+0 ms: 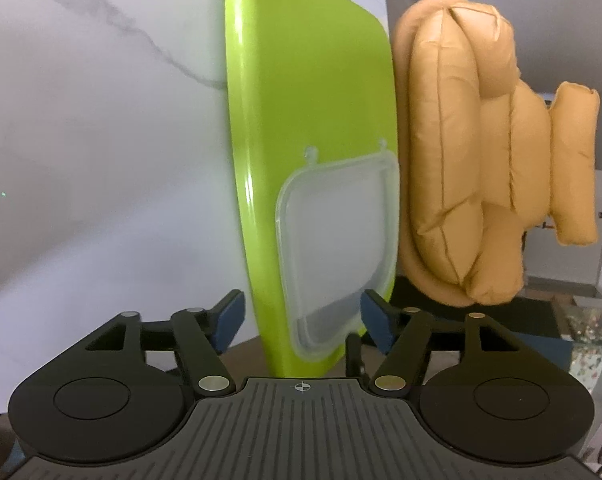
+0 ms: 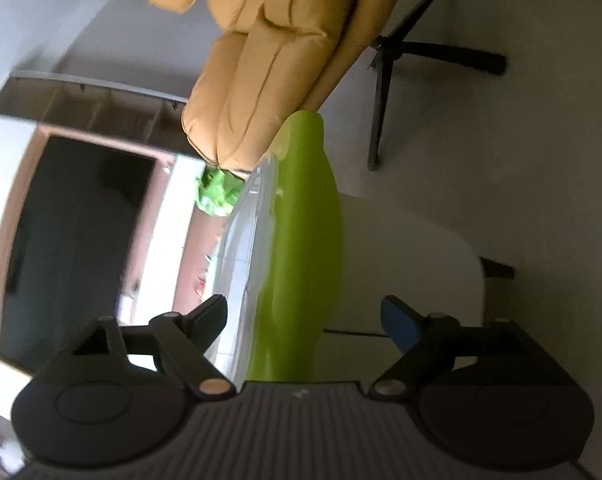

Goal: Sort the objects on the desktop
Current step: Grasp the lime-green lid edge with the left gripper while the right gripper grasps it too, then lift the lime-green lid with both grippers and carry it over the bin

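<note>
Nearest the lens in the left wrist view is the ribbed grey body of the left gripper (image 1: 302,322), marked only with a small crosshair symbol; no brand or readable writing shows anywhere. Its black linkage arms end in blue pads (image 1: 229,320), and the jaws stand spread apart, one on each side of the near end of a lime-green tray (image 1: 301,92), without clearly pressing on it. The tray is glossy, smooth plastic, a long rounded rectangle seen tilted on edge. A translucent, frosted lid (image 1: 335,240), squarish with rounded corners, a raised rim and two small tabs, lies against its face. Behind sits a tan padded chair (image 1: 461,152) with puffy stitched cushions, and a white marble-veined tabletop (image 1: 93,152).

The right gripper (image 2: 304,322) is likewise spread wide, the tray (image 2: 305,220) and lid (image 2: 249,240) edge-on between its fingers; whether either finger touches them is unclear. The chair (image 2: 273,52) and its black base (image 2: 401,52) are blurred.
</note>
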{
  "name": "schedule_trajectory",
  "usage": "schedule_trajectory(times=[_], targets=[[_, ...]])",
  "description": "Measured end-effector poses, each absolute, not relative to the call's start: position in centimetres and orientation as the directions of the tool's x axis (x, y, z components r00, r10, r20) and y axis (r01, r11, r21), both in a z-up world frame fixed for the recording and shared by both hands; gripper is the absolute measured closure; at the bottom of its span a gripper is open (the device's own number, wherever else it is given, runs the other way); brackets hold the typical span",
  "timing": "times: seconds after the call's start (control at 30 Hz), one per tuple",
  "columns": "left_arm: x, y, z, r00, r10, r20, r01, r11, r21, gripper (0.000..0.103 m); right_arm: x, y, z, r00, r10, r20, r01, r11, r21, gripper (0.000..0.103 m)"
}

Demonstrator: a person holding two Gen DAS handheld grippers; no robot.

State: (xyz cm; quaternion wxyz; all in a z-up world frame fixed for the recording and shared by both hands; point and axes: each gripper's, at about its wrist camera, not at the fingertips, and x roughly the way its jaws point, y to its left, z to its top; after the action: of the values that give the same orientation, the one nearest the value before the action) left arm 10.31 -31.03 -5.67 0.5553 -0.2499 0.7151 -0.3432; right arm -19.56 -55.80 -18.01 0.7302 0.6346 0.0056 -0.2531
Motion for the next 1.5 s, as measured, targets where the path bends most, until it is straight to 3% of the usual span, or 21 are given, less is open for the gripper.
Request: schedule_trajectory(times=[0.07, 0.1, 0.13, 0.17, 0.23, 0.33, 0.53, 0.67, 0.77, 0.87, 0.9, 0.93, 0.97, 1.0, 1.1, 1.3, 1.5], targets=[[10.2, -31.2, -6.0, -0.266, -0.741, -0.617, 0.015, 0.637, -0.771, 0.022, -18.9, -56.0, -18.5, 0.875, -0.359, -0.323, 0.365, 0.052, 0.930, 0.024], [10.2, -31.0, -6.1, -0.271, -0.748, -0.606, 0.006, 0.628, -0.778, 0.021, -18.5, -56.1, -18.7, 0.877, -0.357, -0.320, 0.359, 0.045, 0.932, 0.033], [10.3, -30.9, -6.1, -0.270, -0.757, -0.595, -0.001, 0.619, -0.786, 0.019, -18.2, -56.2, -18.5, 0.885, -0.348, -0.309, 0.343, 0.040, 0.938, 0.050], [10.4, -31.0, -6.0, -0.261, -0.764, -0.590, -0.003, 0.611, -0.791, 0.014, -17.8, -56.3, -18.1, 0.894, -0.338, -0.296, 0.326, 0.034, 0.945, 0.061], [10.8, -30.5, -5.6, -0.235, -0.778, -0.583, 0.003, 0.599, -0.801, 0.010, -17.5, -56.6, -17.3, 0.899, -0.315, -0.304, 0.320, -0.002, 0.948, 0.069], [11.3, -30.3, -5.0, -0.211, -0.792, -0.573, 0.017, 0.583, -0.812, 0.009, -18.6, -57.5, -17.3, 0.941, -0.261, -0.215, 0.175, -0.167, 0.970, 0.084], [12.1, -33.3, -6.9, -0.227, -0.794, -0.564, -0.094, 0.594, -0.799, 0.005, -21.9, -58.9, -17.3, 0.941, -0.293, -0.166, 0.088, -0.263, 0.961, 0.084], [11.8, -35.8, -8.0, -0.260, -0.770, -0.582, -0.071, 0.617, -0.784, 0.005, -23.1, -58.9, -19.4, 0.963, -0.252, -0.091, -0.009, -0.370, 0.929, 0.083], [11.5, -37.0, -8.4, -0.268, -0.801, -0.536, -0.090, 0.575, -0.813, 0.004, -23.2, -59.0, -19.9, 0.974, -0.208, -0.092, 0.008, -0.373, 0.928, 0.082], [11.6, -37.2, -7.8, -0.232, -0.792, -0.565, -0.051, 0.590, -0.806, 0.004, -22.9, -58.6, -20.5, 0.983, -0.163, -0.081, 0.010, -0.400, 0.917, 0.082], [11.6, -37.1, -7.5, -0.217, -0.787, -0.578, -0.023, 0.596, -0.803, 0.006, -22.8, -58.5, -20.4, 0.985, -0.152, -0.082, 0.016, -0.393, 0.920, 0.082], [11.5, -36.9, -7.2, -0.201, -0.781, -0.591, 0.005, 0.602, -0.798, 0.019, -22.9, -58.3, -20.1, 0.985, -0.143, -0.101, 0.042, -0.371, 0.928, 0.082], [11.5, -36.8, -6.9, -0.184, -0.763, -0.620, 0.043, 0.624, -0.780, 0.034, -22.7, -58.2, -19.6, 0.983, -0.137, -0.124, 0.072, -0.334, 0.940, 0.082], [11.6, -36.6, -6.7, -0.173, -0.756, -0.631, 0.069, 0.630, -0.774, 0.058, -22.4, -58.1, -19.0, 0.980, -0.133, -0.146, 0.102, -0.295, 0.950, 0.083], [11.9, -35.7, -5.9, -0.157, -0.776, -0.611, 0.111, 0.601, -0.792, 0.063, -22.3, -57.8, -16.6, 0.972, -0.145, -0.182, 0.153, -0.192, 0.969, 0.083], [12.8, -33.7, -1.1, -0.104, -0.828, -0.551, 0.221, 0.521, -0.824, 0.064, -21.9, -56.9, -10.8, 0.974, -0.151, -0.168, 0.176, 0.041, 0.984, 0.079], [13.5, -30.5, 3.7, -0.049, -0.873, -0.485, 0.322, 0.446, -0.835, 0.065, -20.8, -55.5, -5.1, 0.987, -0.116, -0.108, 0.131, 0.206, 0.970, 0.073]])
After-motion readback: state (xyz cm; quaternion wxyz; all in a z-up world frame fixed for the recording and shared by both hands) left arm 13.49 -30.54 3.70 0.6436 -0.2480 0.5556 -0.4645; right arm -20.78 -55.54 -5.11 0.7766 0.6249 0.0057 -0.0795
